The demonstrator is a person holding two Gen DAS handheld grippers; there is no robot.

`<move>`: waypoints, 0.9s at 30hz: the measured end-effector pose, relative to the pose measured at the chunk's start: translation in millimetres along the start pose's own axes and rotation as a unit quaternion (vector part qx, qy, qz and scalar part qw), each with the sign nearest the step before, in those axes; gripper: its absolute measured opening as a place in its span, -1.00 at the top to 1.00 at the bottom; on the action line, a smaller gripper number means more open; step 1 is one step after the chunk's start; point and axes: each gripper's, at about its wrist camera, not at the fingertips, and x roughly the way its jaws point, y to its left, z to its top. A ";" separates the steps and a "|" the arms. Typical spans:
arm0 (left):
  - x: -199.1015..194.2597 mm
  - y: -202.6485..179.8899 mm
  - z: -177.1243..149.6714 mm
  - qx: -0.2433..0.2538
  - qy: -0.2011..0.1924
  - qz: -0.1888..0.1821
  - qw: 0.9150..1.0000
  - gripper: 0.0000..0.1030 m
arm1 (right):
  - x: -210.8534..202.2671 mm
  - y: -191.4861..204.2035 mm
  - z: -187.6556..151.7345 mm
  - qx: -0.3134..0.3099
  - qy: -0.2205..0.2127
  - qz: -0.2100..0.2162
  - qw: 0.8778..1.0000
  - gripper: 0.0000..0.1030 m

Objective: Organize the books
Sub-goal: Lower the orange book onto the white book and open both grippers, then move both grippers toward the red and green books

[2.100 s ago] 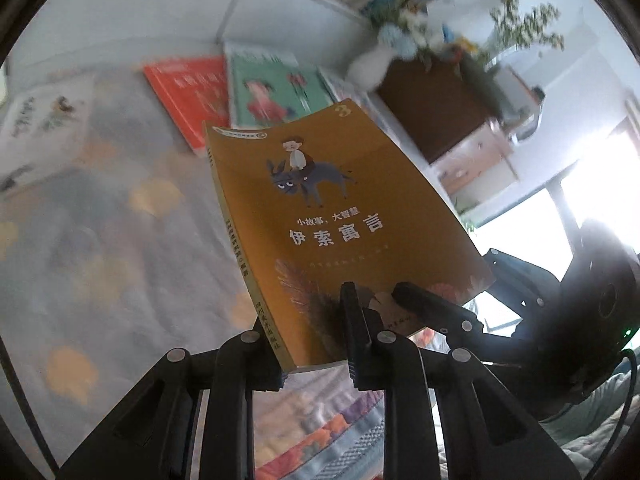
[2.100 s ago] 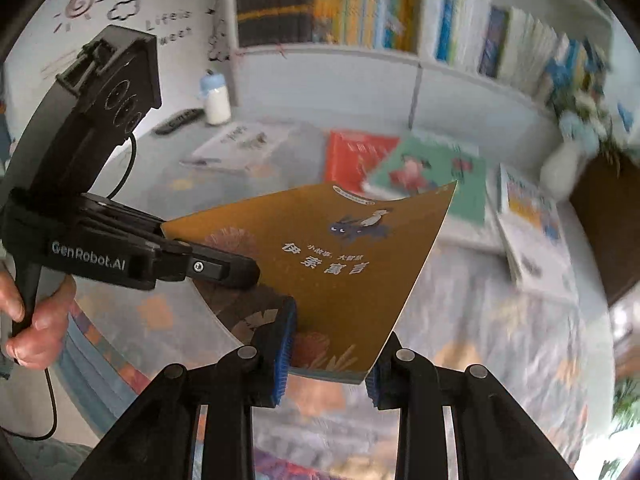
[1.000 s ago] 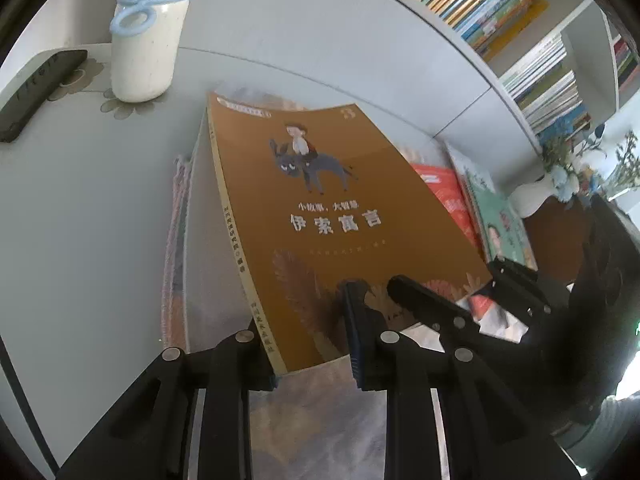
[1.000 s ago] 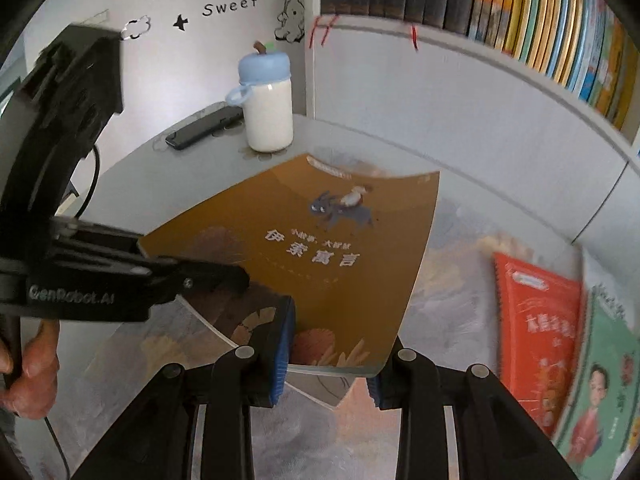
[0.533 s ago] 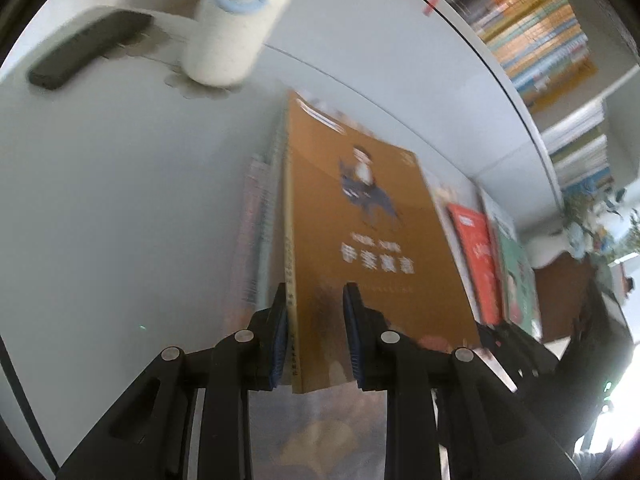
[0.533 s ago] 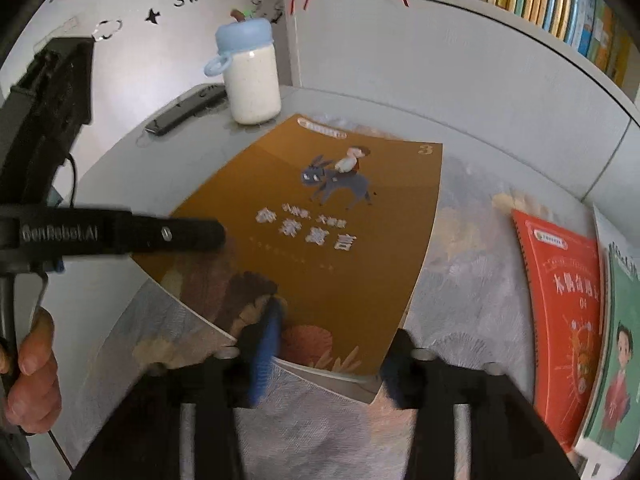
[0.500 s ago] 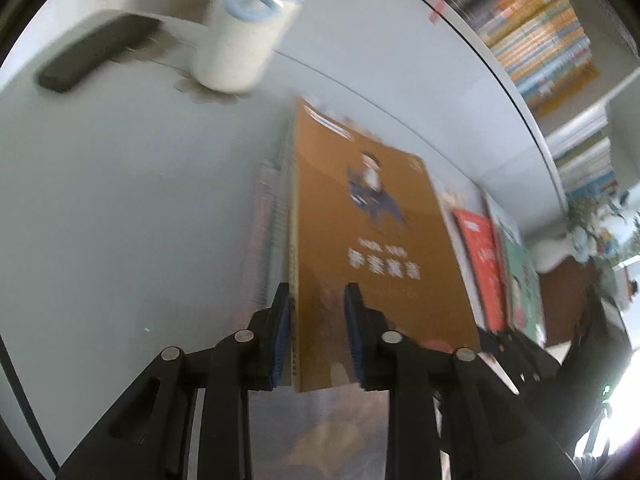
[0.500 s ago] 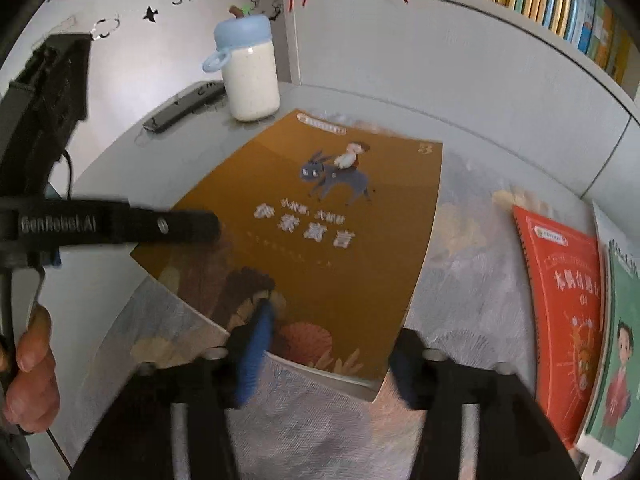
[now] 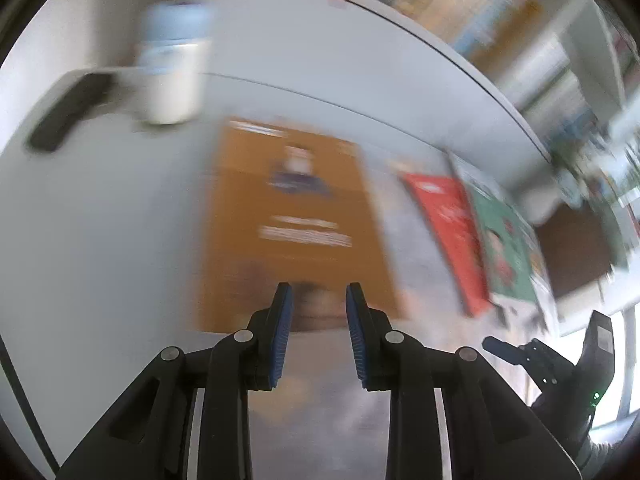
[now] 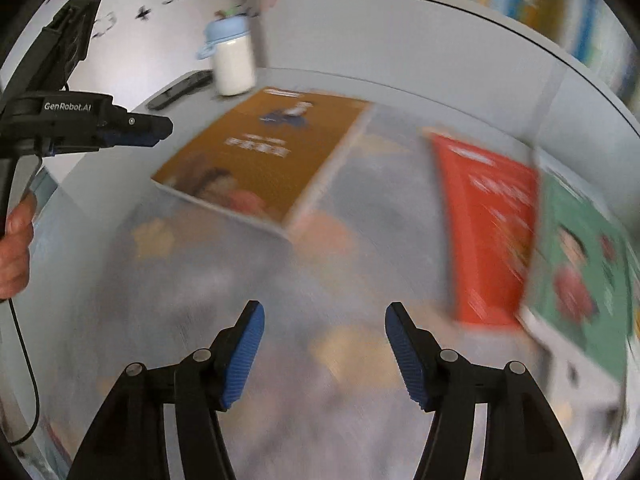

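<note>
The orange book (image 9: 292, 220) (image 10: 260, 160) lies flat on the grey table, near the white bottle, and no gripper touches it. My left gripper (image 9: 319, 292) hovers just before its near edge, pads a narrow gap apart with nothing between them. In the right wrist view the left gripper (image 10: 160, 128) hangs at the upper left, clear of the book. My right gripper (image 10: 324, 312) is over the patterned cloth, nearer than the book and to its right. Its jaws are opening and hold nothing. A red book (image 10: 488, 232) (image 9: 448, 232) and a green book (image 10: 580, 264) (image 9: 504, 248) lie side by side further right.
A white bottle with a blue lid (image 10: 232, 60) (image 9: 172, 76) and a black remote (image 10: 180, 90) (image 9: 68, 112) sit behind the orange book. Shelves full of books (image 9: 460, 12) run along the back wall. A hand (image 10: 16, 240) grips the left tool's handle. A brown cabinet (image 9: 572, 248) stands far right.
Both grippers have let go of the orange book, which now lies flat on the table. The right gripper opened wide and swung right. The left gripper drew up and back.
</note>
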 end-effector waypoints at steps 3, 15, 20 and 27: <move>16.3 -52.9 -4.1 0.038 0.027 -0.041 0.998 0.46 | -29.8 -34.9 -34.7 0.051 0.001 -0.020 0.999 -0.18; 92.8 -207.4 -6.8 0.065 0.102 -0.142 0.982 0.42 | -104.1 -202.1 -103.9 0.220 -0.035 -0.071 0.972 -0.18; 127.9 -222.9 4.4 0.033 0.107 -0.129 0.985 0.42 | -111.8 -255.2 -102.6 0.232 -0.047 -0.077 0.968 -0.18; 164.6 -236.8 12.4 0.030 0.116 -0.090 0.989 0.42 | -84.2 -295.1 -84.1 0.223 -0.039 -0.055 0.973 -0.18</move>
